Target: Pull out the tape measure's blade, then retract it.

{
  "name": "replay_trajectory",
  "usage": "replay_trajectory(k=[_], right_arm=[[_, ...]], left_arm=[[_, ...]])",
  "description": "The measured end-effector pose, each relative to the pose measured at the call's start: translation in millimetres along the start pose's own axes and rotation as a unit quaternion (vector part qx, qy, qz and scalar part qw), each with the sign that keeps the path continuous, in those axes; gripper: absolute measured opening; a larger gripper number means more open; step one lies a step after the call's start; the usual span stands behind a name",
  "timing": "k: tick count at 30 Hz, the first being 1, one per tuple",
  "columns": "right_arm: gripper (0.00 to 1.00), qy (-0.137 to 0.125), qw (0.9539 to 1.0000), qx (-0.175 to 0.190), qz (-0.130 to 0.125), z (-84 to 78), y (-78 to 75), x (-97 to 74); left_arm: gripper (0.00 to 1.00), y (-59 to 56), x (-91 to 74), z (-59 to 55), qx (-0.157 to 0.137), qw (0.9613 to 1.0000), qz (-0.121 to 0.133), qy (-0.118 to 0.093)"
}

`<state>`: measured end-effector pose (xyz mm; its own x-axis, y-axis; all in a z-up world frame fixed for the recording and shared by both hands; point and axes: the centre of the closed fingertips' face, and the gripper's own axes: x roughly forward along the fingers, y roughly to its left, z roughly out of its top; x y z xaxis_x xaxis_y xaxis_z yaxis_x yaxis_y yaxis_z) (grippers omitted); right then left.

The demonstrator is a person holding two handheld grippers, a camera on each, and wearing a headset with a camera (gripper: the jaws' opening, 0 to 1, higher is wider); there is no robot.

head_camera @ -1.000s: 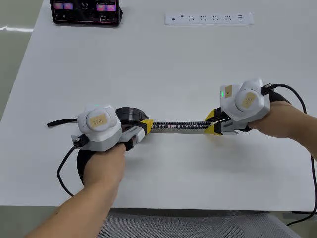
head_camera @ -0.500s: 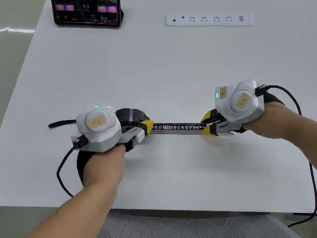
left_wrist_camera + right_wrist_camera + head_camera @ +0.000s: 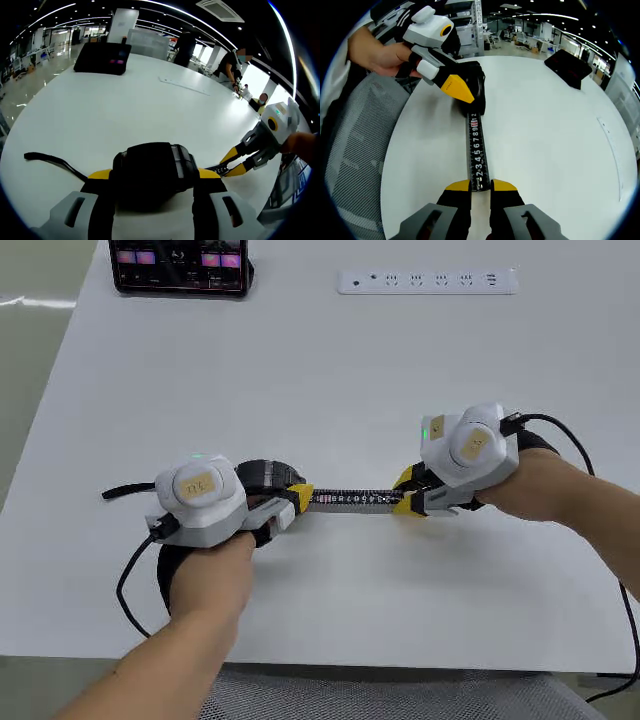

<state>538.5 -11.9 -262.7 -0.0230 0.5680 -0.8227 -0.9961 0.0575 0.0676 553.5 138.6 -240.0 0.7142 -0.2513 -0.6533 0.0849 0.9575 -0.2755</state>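
- Tape measure (image 3: pixel 262 476): its black case sits on the white table (image 3: pixel 330 370), left of centre in the head view. A thin black wrist strap (image 3: pixel 125 490) trails from it to the left, lying flat on the tabletop.
- The left gripper (image 3: pixel 285 499) clasps the case from both sides. In the left gripper view the yellow-tipped jaws press against the case's flanks, spread as wide as the case itself.
- The blade (image 3: pixel 352 498) is partly drawn out. It runs rightward from the case's mouth, straight and low over the table, with a short run of printed numerals showing in the right gripper view.
- The right gripper (image 3: pixel 403 493) pinches the blade's free end, its two yellow pads nearly together with the blade tip between them. The hook itself is hidden between the jaws.
- At the far edge of the table, a dark tablet (image 3: pixel 180 262) with a lit screen stands at the left and a white power strip (image 3: pixel 428 281) lies at the right.
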Motion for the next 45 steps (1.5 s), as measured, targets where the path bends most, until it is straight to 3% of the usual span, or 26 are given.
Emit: replay_trajectory(k=[45], right_arm=[[0.1,-0.033,0.9993,-0.006,0.014,53.1,2.3,40.6]], left_arm=[[0.59,1.0,0.3,0.8,-0.009,0.9999,-0.01,-0.002]])
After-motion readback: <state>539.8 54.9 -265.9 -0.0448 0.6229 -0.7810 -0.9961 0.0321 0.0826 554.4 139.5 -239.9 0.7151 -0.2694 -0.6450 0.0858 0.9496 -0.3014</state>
